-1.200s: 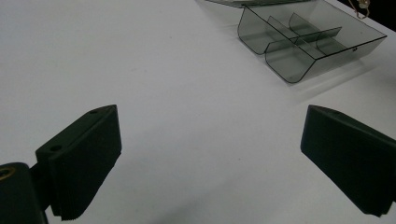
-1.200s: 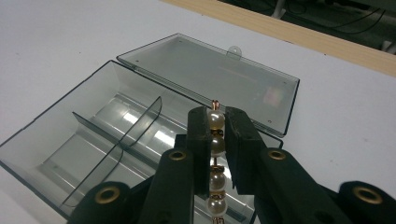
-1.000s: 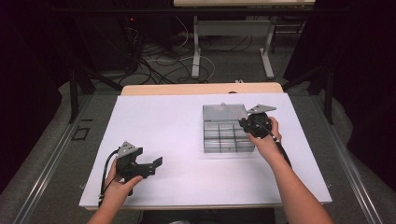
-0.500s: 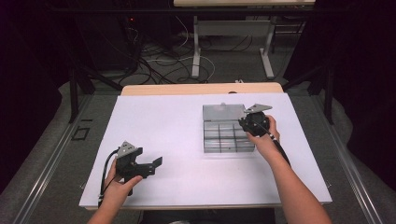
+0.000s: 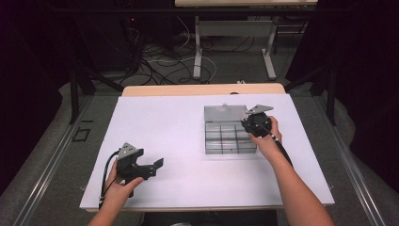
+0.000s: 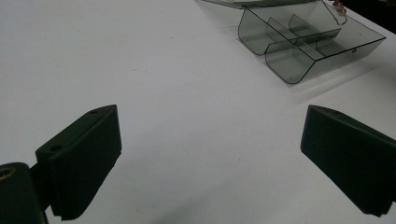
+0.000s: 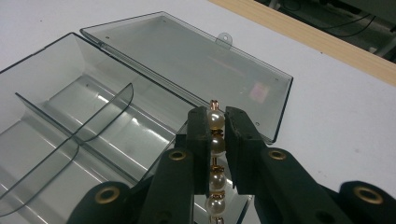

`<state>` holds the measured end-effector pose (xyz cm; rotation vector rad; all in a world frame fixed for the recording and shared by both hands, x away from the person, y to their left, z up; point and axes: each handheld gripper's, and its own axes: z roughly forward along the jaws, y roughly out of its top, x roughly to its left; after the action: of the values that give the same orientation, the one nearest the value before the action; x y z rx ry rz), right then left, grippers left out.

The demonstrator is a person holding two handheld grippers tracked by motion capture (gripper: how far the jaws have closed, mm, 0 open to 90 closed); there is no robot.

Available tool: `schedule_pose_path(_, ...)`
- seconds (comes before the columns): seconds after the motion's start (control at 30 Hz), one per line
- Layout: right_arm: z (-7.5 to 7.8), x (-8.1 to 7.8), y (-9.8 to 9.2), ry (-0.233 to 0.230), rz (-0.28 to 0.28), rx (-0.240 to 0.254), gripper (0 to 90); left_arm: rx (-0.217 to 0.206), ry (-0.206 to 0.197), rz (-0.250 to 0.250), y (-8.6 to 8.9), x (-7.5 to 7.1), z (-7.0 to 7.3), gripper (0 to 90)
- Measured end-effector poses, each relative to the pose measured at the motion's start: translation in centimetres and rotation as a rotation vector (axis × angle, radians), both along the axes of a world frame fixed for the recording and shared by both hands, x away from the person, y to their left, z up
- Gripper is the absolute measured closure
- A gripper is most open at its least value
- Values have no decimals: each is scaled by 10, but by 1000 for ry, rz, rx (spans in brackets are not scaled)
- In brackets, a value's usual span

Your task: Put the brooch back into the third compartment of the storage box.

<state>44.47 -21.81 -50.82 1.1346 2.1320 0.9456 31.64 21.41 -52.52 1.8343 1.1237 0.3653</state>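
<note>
Left gripper: the left gripper [image 5: 149,168] sat nearest the person, held in the left hand [image 5: 121,187] low over the white table [image 5: 164,122], its jaws spread wide with nothing between them.
Left fingers: in the left gripper view the two black pads [image 6: 86,156] stood far apart, with bare white surface in the gap.
Beyond the left fingers: the clear box [image 6: 303,39] lay well ahead of the spread jaws and toward their right side, well apart from them.
Cable: a black cable [image 5: 107,172] looped back from the left gripper toward the table's near edge.
Right gripper: the right gripper [image 5: 251,123], held in the right hand [image 5: 267,139], hovered at the far right corner of the clear box [image 5: 229,129].
Right fingers: in the right gripper view the jaws were pressed in on a strand of pearl beads [image 7: 215,140], pinching it between the pads [image 7: 200,140].
Beads: the strand ran along the gap, with small gold links between the pearls and a copper-coloured end poking just past the fingertips.
Under the right fingers: the box's divided tray [image 7: 70,130] lay below and to the left of the fingers, its compartments showing nothing inside.
Past the right fingers: the open lid [image 7: 187,60] lay flat just beyond the fingertips, hinged to the tray.
Farthest: the table's wooden edge [image 7: 308,39] ran beyond the lid.
</note>
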Motion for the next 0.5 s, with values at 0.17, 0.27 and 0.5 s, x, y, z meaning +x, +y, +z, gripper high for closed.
schedule_pose_path(0.17,-1,1,0,4,1,-1,799,-2,2,1,0,0,0,53)
schedule_pose_path(0.27,-1,1,-1,6,1,9,766,-3,1,6,0,1,-1,53)
schedule_pose_path(0.5,1,-3,0,5,0,34,691,-2,4,9,-1,1,-2,53)
